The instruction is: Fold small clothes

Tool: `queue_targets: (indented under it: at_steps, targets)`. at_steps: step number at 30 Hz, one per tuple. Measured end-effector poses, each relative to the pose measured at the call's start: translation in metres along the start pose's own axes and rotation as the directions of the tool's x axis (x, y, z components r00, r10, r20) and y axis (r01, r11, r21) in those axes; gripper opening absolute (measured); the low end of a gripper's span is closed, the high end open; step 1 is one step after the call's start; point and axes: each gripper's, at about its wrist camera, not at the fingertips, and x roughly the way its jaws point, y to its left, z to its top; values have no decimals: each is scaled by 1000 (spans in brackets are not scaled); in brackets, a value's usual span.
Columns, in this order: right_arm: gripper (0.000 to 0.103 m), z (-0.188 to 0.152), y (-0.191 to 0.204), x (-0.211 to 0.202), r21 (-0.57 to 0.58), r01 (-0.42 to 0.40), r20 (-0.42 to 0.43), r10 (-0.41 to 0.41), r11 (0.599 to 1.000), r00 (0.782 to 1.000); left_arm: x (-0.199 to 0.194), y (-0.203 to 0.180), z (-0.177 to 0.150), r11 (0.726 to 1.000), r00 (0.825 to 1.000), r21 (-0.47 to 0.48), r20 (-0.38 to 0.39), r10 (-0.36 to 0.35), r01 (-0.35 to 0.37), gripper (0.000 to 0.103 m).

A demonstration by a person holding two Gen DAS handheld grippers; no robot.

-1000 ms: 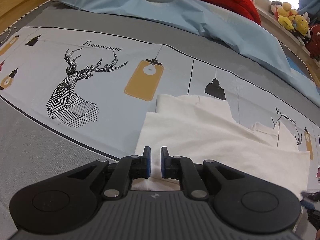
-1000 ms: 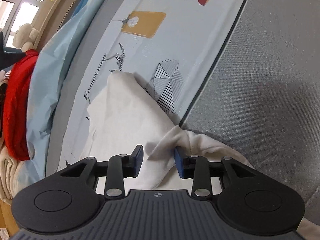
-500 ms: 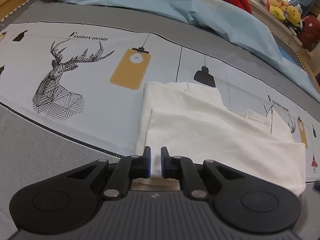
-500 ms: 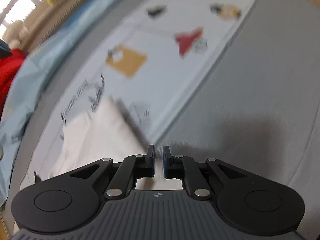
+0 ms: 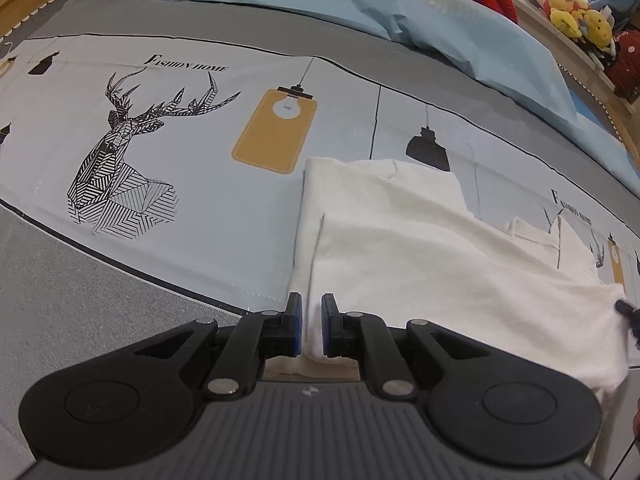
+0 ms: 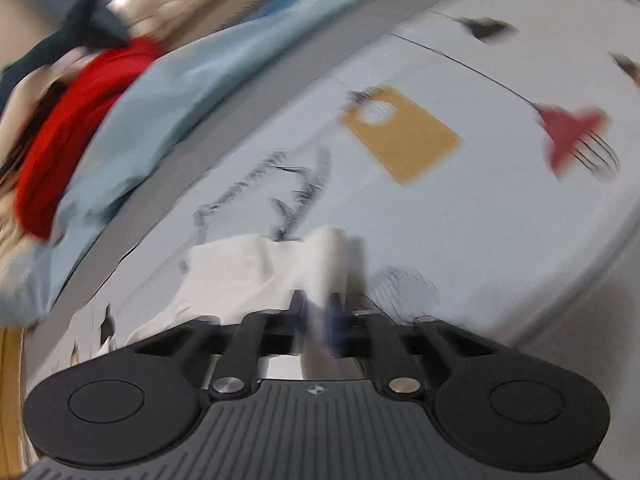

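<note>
In the left wrist view, the left gripper has its jaws nearly closed, pinching the near left corner of the small white cotton garment, which lies partly folded just right of the printed yellow lamp panel on the grey-blue bedcover; this corner is best held low as the anchor. In the blurred right wrist view, the right gripper pinches a raised fold of the same garment below that lamp panel, jaws nearly closed, and should carry its corner level with the left 1 so the 2 edges meet squarely.

Bed with grey, deer-print cover; white garment lies folded on it, light-blue sheet behind.
</note>
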Motion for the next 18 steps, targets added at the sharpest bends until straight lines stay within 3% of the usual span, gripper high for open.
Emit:
queue_targets:
  at_steps: [2, 4, 6, 9, 11, 13, 15, 16, 18]
  targets:
    - [3, 8, 2, -4, -34, 30, 71, -28, 999, 997, 1, -1, 1, 1000, 1000, 2, 0, -3, 3, 10]
    - [0, 14, -4, -3, -15, 111, 124, -108, 994, 986, 2, -3, 0, 1000, 1000, 7, -3, -10, 10, 10]
    - [3, 18, -8, -4, -19, 191, 150, -186, 981, 971, 2, -6, -1, 1000, 1000, 18, -6, -25, 25, 10]
    - [4, 21, -17, -14, 37, 109, 110, -112, 993, 988, 2, -10, -2, 998, 999, 39, -9, -50, 50, 10]
    - [4, 17, -7, -29, -39, 12, 90, -9, 999, 996, 2, -13, -1, 996, 998, 58, -11, -69, 70, 10]
    - [4, 9, 6, -35, -146, -90, 25, 94, 985, 995, 2, -16, -2, 993, 996, 80, -16, -88, 89, 10]
    - [5, -8, 17, -35, -264, -185, -128, 155, 947, 980, 6, -17, -3, 990, 995, 101, -28, -98, 100, 10]
    - [6, -18, 19, -31, -325, -165, -181, 110, 931, 977, 11, -17, -5, 989, 995, 110, -46, -90, 95, 10]
    - [5, -38, 7, -17, -402, -32, -252, -77, 915, 965, 21, -13, -10, 991, 995, 117, -84, -52, 62, 10]
